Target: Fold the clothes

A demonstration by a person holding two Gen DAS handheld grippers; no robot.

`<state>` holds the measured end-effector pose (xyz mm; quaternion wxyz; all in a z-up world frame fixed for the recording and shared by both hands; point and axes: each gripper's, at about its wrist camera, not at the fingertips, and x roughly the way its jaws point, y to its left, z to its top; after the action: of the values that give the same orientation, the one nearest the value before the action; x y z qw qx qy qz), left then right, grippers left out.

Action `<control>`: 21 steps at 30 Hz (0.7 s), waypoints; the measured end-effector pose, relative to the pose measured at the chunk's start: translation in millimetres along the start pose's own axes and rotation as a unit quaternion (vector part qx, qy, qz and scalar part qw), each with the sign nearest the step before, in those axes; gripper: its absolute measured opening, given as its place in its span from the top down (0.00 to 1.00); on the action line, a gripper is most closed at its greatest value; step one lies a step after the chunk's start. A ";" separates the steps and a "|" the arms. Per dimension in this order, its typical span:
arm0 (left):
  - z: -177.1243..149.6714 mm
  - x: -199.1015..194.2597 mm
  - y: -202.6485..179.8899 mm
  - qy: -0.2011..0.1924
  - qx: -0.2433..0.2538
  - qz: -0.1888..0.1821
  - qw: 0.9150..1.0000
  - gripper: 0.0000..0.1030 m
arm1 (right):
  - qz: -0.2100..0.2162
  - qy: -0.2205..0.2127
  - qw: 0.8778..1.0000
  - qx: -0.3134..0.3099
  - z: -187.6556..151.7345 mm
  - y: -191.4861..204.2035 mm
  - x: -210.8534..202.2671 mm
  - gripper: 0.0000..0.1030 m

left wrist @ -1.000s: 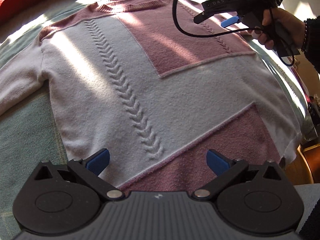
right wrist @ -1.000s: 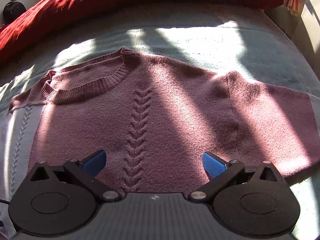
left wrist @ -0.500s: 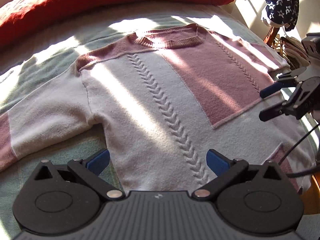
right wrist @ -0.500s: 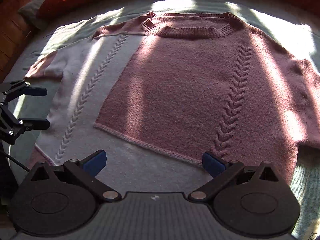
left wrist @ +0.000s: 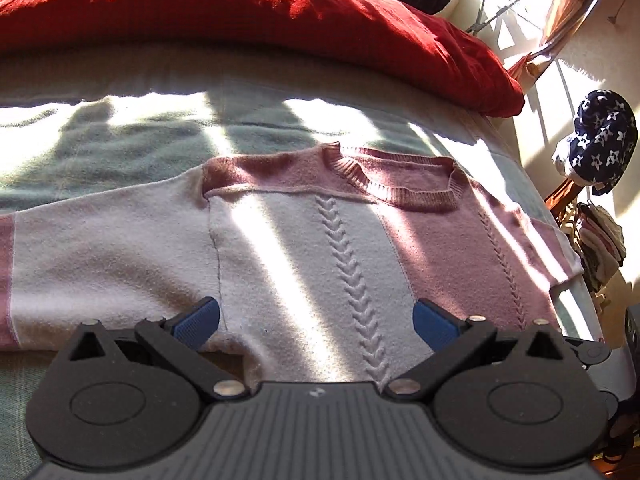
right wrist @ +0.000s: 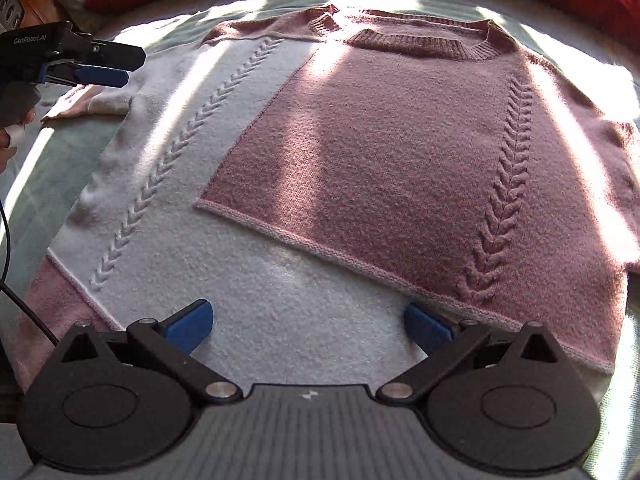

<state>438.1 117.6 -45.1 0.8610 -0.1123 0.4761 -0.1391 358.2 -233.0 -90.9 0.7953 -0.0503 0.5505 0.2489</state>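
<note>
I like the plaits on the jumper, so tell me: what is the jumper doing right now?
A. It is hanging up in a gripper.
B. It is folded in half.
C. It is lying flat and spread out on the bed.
C: the sweater lies flat on the green blanket, unfolded, and both the left gripper and right gripper are open and empty.

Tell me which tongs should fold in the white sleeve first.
Left. The left tongs hang open right above the white sleeve; the right tongs sit over the sweater's hem.

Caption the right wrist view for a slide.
Open right tool over flat pink-and-white knitted sweater on bed; left tool near its sleeve.
</note>
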 end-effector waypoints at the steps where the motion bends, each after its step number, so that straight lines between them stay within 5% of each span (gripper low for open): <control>1: 2.5 7.0 8.2 0.007 -0.010 0.006 1.000 0.01 | -0.005 0.001 1.000 -0.002 0.2 1.7 1.2 0.00; 6: -3.7 31.1 42.9 0.073 -0.028 0.075 0.994 0.01 | -0.019 0.004 1.000 -0.005 0.6 5.8 2.9 0.00; 14: -1.2 -14.8 67.8 0.042 -0.058 0.056 0.996 0.01 | -0.023 0.014 1.000 -0.002 3.1 6.3 5.9 0.00; 21: -14.5 -23.8 138.7 0.010 -0.197 0.062 0.978 0.01 | -0.036 0.030 0.999 0.004 7.3 10.3 7.3 0.00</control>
<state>432.1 254.8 -79.1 0.8245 -0.2485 0.5084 0.0095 361.7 -219.0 -92.6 0.7872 -0.0745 0.5725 0.2167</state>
